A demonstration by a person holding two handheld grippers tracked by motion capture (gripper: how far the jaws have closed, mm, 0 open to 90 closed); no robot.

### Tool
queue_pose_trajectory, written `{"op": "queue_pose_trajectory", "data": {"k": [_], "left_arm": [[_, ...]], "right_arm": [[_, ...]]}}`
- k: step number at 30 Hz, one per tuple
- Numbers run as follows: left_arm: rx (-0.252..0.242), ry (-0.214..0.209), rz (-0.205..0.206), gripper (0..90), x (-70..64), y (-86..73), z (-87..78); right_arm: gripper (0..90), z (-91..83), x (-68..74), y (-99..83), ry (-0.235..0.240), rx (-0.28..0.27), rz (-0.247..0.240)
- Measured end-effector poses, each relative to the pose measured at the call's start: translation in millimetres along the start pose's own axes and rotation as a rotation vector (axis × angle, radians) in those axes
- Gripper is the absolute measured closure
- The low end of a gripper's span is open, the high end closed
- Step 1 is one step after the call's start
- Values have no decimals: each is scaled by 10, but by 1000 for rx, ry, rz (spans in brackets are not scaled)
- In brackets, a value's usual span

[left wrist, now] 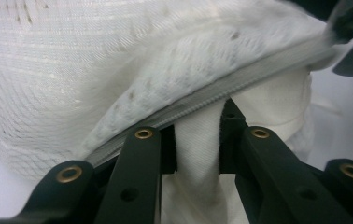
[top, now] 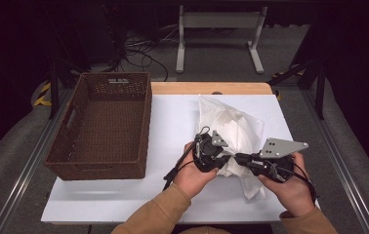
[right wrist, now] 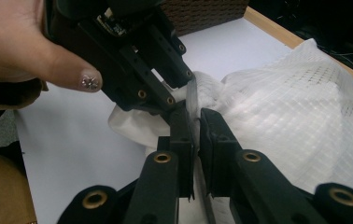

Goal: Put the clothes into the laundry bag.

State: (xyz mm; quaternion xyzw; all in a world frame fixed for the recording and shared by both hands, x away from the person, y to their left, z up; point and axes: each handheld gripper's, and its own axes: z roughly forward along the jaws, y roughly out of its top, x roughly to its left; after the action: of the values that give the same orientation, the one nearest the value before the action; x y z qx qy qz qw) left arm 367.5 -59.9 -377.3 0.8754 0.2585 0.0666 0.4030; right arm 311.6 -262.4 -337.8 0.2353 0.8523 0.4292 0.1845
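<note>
Nearest the person, both tongs meet at the near end of a white mesh laundry bag (top: 231, 131) lying on the white counter (top: 173, 126). The left tongs (top: 216, 158) are clenched on a fold of white cloth (left wrist: 198, 140) just under the grey zipper (left wrist: 240, 79), likely to steady the opening. The right tongs (right wrist: 194, 135) are pinched on the thin zipper edge beside them, seemingly to work it along. Farther off to the left stands a brown wicker basket (top: 105, 124), apart from the bag.
</note>
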Motion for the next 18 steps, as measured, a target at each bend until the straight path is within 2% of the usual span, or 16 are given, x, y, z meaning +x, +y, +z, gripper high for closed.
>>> {"op": "queue_pose_trajectory", "data": {"k": [9,13,18], "left_arm": [[-1,-23,-23,759,59,34,11],[1,-27,-37,759,74,38,2],[-7,-33,-45,759,84,47,8]], "right_arm": [[762,-157,4,-172,-45,4,30],[766,-177,51,-309,-15,44,61],[753,-83,79,-497,-2,131,94]]}}
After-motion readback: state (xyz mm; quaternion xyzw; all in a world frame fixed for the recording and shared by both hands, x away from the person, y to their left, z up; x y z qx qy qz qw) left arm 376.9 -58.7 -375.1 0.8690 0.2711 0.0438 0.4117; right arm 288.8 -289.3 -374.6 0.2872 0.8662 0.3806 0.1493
